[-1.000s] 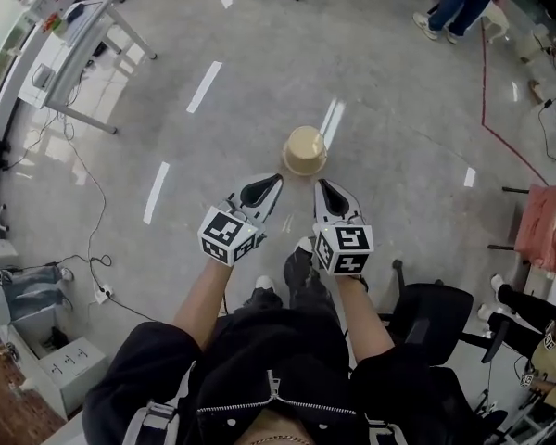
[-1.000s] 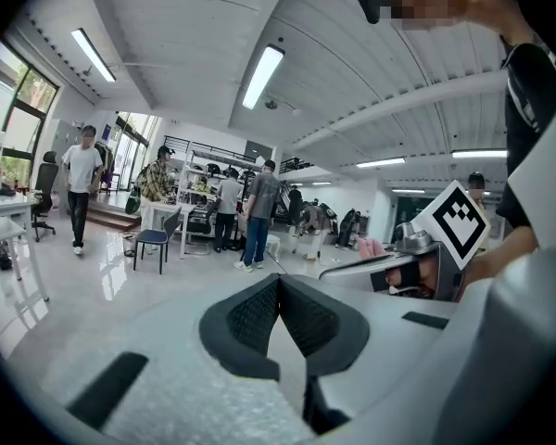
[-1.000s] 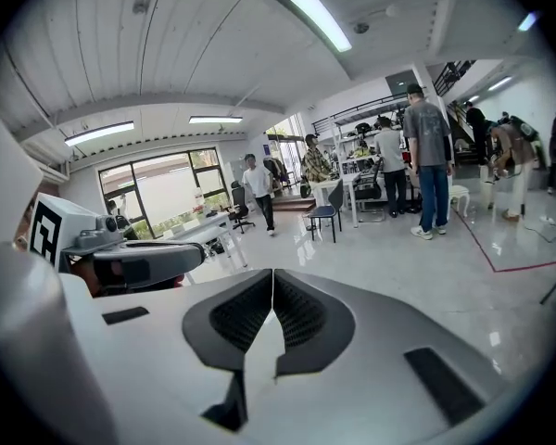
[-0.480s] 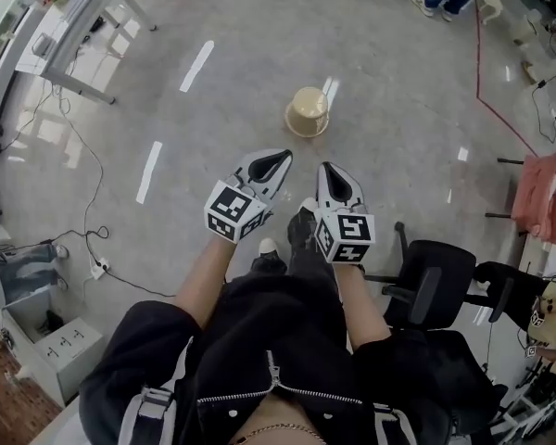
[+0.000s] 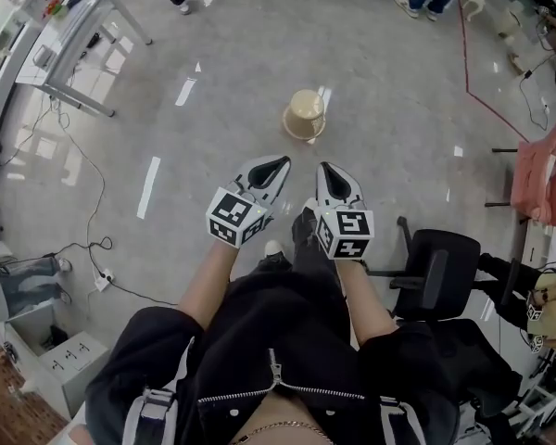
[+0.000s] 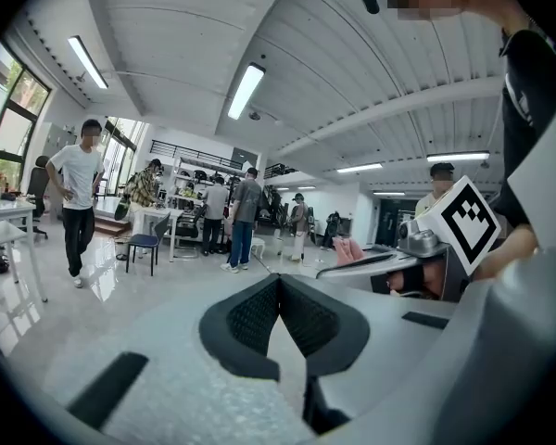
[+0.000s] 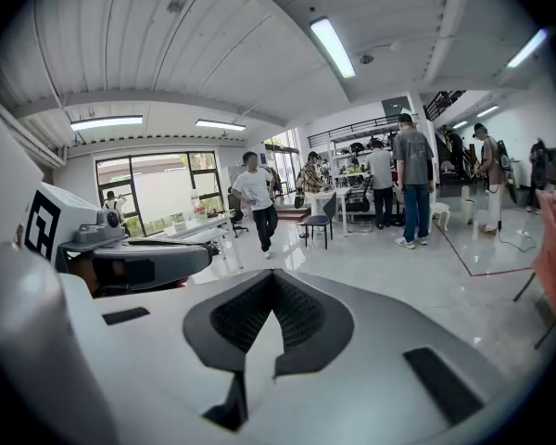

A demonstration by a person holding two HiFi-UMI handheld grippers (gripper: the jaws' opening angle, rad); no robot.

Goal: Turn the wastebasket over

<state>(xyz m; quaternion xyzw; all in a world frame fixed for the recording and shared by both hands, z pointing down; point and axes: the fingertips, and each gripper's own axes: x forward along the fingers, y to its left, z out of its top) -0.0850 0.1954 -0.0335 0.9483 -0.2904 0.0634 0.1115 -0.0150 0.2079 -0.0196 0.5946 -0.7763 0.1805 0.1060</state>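
Note:
The beige wastebasket (image 5: 304, 116) stands alone on the grey floor ahead of me, its narrower end seemingly up. My left gripper (image 5: 282, 162) and right gripper (image 5: 325, 167) are held side by side above my feet, short of the basket and apart from it. Both are shut with nothing between the fingers. In the left gripper view the jaws (image 6: 278, 281) meet in a closed point, and the right gripper's body (image 6: 380, 262) shows at the right. The right gripper view shows its own jaws (image 7: 273, 276) closed too. The basket is hidden in both gripper views.
A black office chair (image 5: 435, 267) stands close at my right, and a pink cloth (image 5: 542, 170) hangs further right. A desk (image 5: 65, 35) and floor cables (image 5: 83, 202) lie at the left. Red floor tape (image 5: 482, 95) runs at the back right. Several people (image 7: 255, 202) stand beyond.
Both grippers have drawn back from the wastebasket together, so the gap to it has grown and it sits higher in the head view. Both stay shut and empty.

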